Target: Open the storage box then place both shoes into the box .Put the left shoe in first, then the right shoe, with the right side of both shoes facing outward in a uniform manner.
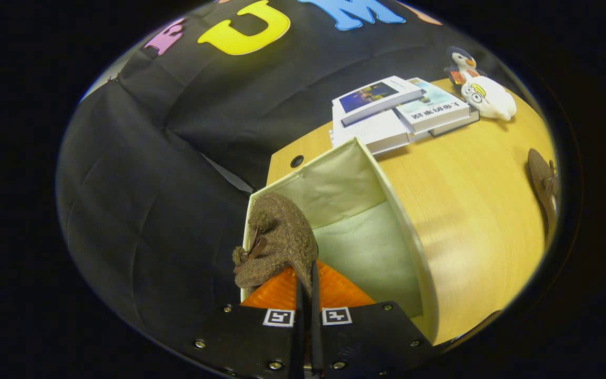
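Brown fleece fills the space just ahead of the fingers: one fuzzy slipper [276,239] with a small dark bow on its side is pinched by its edge in the gripper [305,284], whose jaws are almost fully closed, with only a thin fold of the slipper's rim between them. I judge the hold at the rim is chosen so the slipper hangs with its sole clear and can be lowered into the box without the fingers fouling the walls. The slipper hangs over the near left corner of the fabric storage box [397,210], which stands open with its pale lining showing; its interior looks empty apart from this one slipper entering, so this is probably the first shoe, the left one, going in against the left wall to leave room beside it.

Beyond the box on the wooden table [471,210], a second brown slipper [542,181] lies well apart to the right, waiting its turn. That makes two slippers in all.

Farther back, three books [397,108] lie in a loose overlapping stack, and beside them two plush toys, a white one [490,97] lying down and a penguin [461,63] upright behind it.
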### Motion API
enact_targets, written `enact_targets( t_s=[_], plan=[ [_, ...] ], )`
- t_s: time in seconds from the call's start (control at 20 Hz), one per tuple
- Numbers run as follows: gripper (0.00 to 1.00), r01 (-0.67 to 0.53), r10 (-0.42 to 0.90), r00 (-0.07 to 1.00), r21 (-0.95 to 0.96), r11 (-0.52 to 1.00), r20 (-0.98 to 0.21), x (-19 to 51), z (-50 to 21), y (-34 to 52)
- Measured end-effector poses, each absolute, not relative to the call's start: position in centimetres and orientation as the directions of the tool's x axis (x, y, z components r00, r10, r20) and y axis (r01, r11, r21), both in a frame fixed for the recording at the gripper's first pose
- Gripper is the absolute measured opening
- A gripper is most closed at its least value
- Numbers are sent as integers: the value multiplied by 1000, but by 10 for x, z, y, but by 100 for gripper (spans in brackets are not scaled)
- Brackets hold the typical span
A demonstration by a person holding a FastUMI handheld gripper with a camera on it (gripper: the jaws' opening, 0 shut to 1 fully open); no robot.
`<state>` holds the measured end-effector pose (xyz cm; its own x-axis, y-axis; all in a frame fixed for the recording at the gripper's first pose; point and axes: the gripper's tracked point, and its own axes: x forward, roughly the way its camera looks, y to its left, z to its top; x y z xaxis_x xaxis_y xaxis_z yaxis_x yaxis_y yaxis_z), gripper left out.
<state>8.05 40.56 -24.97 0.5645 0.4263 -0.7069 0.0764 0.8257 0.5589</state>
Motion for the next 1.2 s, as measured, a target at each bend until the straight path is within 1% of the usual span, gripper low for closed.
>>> enact_targets(
  t_s=[0.15,0.3,0.4,0.5,0.6,0.65,0.9,1.05,1.2],
  plan=[
    [5,87,420,546,548,832,-725,80,-260,410],
    [5,61,439,533,551,833,-723,78,-263,415],
    [12,9,494,526,585,811,-693,77,-259,425],
    [56,-54,547,520,614,788,-656,72,-247,432],
    [99,-120,543,540,580,805,-642,70,-235,424],
    [97,-156,547,550,566,809,-631,70,-229,422],
    [97,-293,578,594,519,803,-559,68,-181,389],
    [97,-334,564,643,474,815,-518,72,-158,350],
    [97,-339,525,696,421,841,-489,77,-144,304]
  ],
)
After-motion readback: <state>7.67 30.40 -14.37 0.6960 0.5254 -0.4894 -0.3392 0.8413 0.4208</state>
